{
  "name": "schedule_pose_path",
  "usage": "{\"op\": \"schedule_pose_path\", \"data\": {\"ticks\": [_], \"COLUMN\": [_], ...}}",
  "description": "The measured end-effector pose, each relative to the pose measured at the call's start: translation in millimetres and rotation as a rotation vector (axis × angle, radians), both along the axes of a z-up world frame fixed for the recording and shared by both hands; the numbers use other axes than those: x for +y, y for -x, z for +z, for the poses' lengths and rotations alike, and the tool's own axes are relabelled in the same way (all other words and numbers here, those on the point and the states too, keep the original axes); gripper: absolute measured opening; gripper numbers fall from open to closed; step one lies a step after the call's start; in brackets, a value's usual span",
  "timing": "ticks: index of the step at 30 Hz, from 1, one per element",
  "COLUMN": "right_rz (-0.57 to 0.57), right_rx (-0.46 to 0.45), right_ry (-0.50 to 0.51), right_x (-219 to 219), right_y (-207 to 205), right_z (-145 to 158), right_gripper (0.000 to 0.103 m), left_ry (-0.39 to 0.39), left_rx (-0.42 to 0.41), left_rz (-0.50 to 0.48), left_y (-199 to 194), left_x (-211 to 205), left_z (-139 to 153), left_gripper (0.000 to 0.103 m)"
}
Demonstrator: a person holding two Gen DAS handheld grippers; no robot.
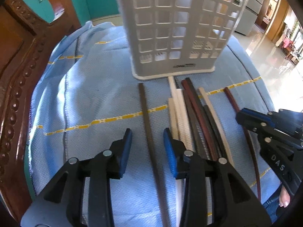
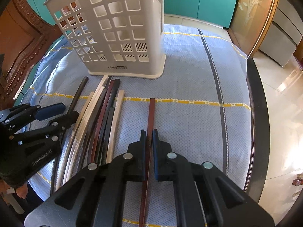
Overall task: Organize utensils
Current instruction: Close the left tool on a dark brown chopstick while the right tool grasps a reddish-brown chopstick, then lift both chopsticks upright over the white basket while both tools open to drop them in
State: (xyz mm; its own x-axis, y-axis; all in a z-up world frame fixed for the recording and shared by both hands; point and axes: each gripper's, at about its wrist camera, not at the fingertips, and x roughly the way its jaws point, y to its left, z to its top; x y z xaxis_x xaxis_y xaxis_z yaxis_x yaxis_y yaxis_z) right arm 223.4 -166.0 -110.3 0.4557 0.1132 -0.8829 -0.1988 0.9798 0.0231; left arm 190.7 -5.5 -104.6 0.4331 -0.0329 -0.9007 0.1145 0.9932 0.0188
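A white slotted utensil holder (image 1: 176, 30) stands upright on the blue cloth; it also shows in the right wrist view (image 2: 117, 30). Several chopsticks, white, dark and reddish, lie in a bundle (image 1: 191, 117) in front of it, also seen in the right wrist view (image 2: 98, 121). A single dark chopstick (image 1: 147, 124) lies between the fingers of my open left gripper (image 1: 147, 141), untouched. My right gripper (image 2: 149, 138) is shut on a reddish-brown chopstick (image 2: 151, 113), which lies along the cloth to the right of the bundle.
A carved wooden chair back (image 1: 17, 79) rises at the left. The blue cloth (image 2: 189, 94) covers a round table with a dark rim (image 2: 259, 124) at the right. Teal cabinets (image 2: 200, 0) stand behind. The floor (image 2: 284, 113) lies beyond the rim.
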Motion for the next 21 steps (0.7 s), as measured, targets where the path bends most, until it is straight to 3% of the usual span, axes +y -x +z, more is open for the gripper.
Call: {"op": "schedule_pose_path", "data": {"ticks": [6, 9, 13, 14, 15, 17, 21], "right_rz": [-0.012, -0.004, 0.008, 0.012, 0.016, 0.024, 0.023], "right_rx": [0.001, 0.002, -0.01, -0.012, -0.012, -0.002, -0.059], "right_ry": [-0.016, 0.002, 0.023, 0.027, 0.027, -0.015, -0.053], "right_x": [-7, -4, 2, 3, 4, 3, 0], "right_y": [-3, -3, 0, 0, 1, 2, 9], "right_z": [3, 0, -2, -2, -2, -2, 14], "right_gripper": [0.014, 0.02, 0.023, 0.022, 0.009, 0.007, 0.006], "left_ry": [0.062, 0.045, 0.015, 0.024, 0.029, 0.033, 0.071], "left_rx": [-0.004, 0.001, -0.001, 0.001, 0.0, -0.004, -0.026], "left_rz": [0.028, 0.015, 0.019, 0.024, 0.031, 0.036, 0.045], "left_y": [-9, -13, -17, -18, -21, -22, -21], "left_x": [15, 12, 4, 4, 5, 6, 12], "left_z": [4, 0, -5, -5, -5, -4, 1], "left_gripper": [0.039, 0.045, 0.045, 0.043, 0.035, 0.011, 0.007]}}
